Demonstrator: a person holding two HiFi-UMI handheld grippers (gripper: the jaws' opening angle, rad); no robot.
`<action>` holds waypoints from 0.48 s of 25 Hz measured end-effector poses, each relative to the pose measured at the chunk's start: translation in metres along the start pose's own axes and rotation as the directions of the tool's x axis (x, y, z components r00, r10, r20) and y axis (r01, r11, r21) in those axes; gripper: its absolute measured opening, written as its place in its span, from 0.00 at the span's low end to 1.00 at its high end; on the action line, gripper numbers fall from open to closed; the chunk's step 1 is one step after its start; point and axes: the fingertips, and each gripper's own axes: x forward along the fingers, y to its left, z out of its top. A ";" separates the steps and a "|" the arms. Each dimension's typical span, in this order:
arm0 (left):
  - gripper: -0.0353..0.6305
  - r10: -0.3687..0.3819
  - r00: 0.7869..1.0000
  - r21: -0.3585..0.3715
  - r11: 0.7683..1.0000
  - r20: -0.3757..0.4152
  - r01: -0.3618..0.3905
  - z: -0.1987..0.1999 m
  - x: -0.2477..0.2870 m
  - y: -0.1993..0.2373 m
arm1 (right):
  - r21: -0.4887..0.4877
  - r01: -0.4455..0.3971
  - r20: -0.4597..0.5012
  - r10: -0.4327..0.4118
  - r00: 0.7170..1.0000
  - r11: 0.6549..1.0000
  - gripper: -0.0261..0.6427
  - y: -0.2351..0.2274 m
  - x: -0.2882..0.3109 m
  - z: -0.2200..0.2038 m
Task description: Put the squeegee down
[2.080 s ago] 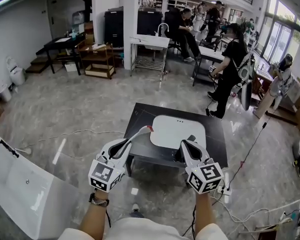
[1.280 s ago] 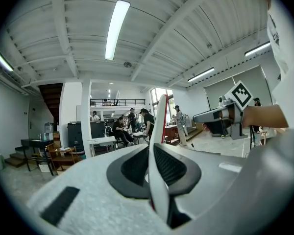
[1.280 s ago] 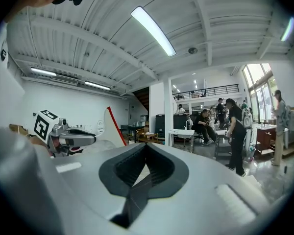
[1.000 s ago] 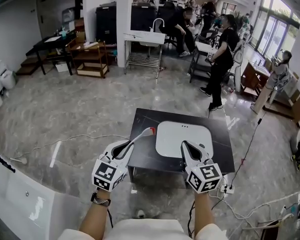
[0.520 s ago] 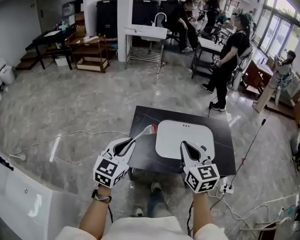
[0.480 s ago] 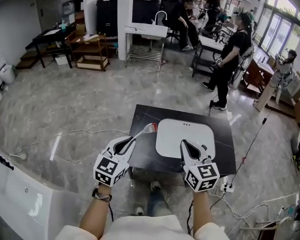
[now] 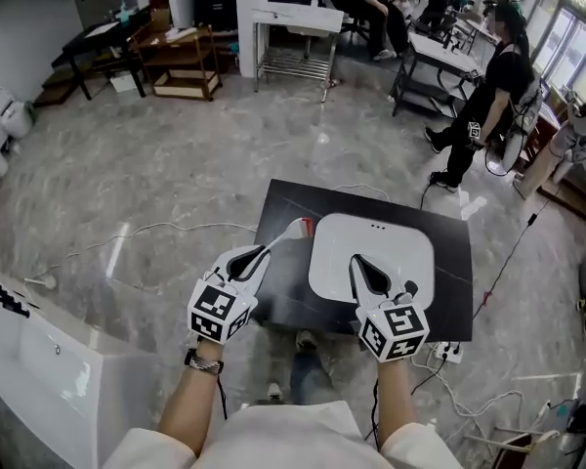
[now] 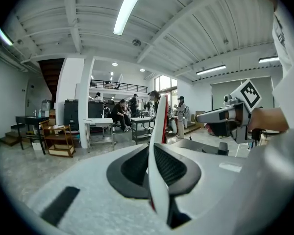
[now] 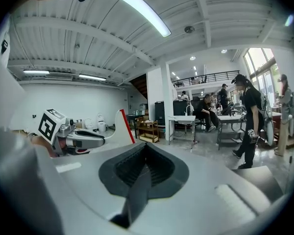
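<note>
With the left gripper (image 7: 254, 259) pinching the squeegee (image 7: 291, 234), its red-edged end over the black table (image 7: 449, 272) just beside the white panel (image 7: 391, 242), lower it flat onto bare tabletop before you release; your right gripper (image 7: 363, 270) is pressed together, empty.

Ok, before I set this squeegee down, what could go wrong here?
The squeegee ends right at the white tray, whose left rim it could knock. The bare black table beside that tray is a narrow strip, so it may slide off once the left gripper opens.
</note>
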 end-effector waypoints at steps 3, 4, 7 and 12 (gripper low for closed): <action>0.11 -0.003 1.000 -0.016 1.000 -0.027 0.002 -0.011 0.020 0.010 | 0.014 0.001 -0.019 -0.001 1.000 1.000 0.05 -0.011 0.019 -0.008; 0.11 -0.003 0.999 -0.020 1.000 -0.036 0.002 -0.014 0.025 0.014 | 0.022 0.004 -0.025 -0.003 1.000 1.000 0.05 -0.015 0.024 -0.011; 0.11 -0.007 0.998 -0.038 0.999 -0.058 0.005 -0.026 0.043 0.023 | 0.038 0.015 -0.051 -0.013 0.999 0.999 0.05 -0.026 0.037 -0.021; 0.11 -0.024 0.994 -0.071 0.997 -0.103 0.016 -0.052 0.071 0.029 | 0.039 0.009 -0.092 -0.005 0.996 0.999 0.05 -0.037 0.053 -0.036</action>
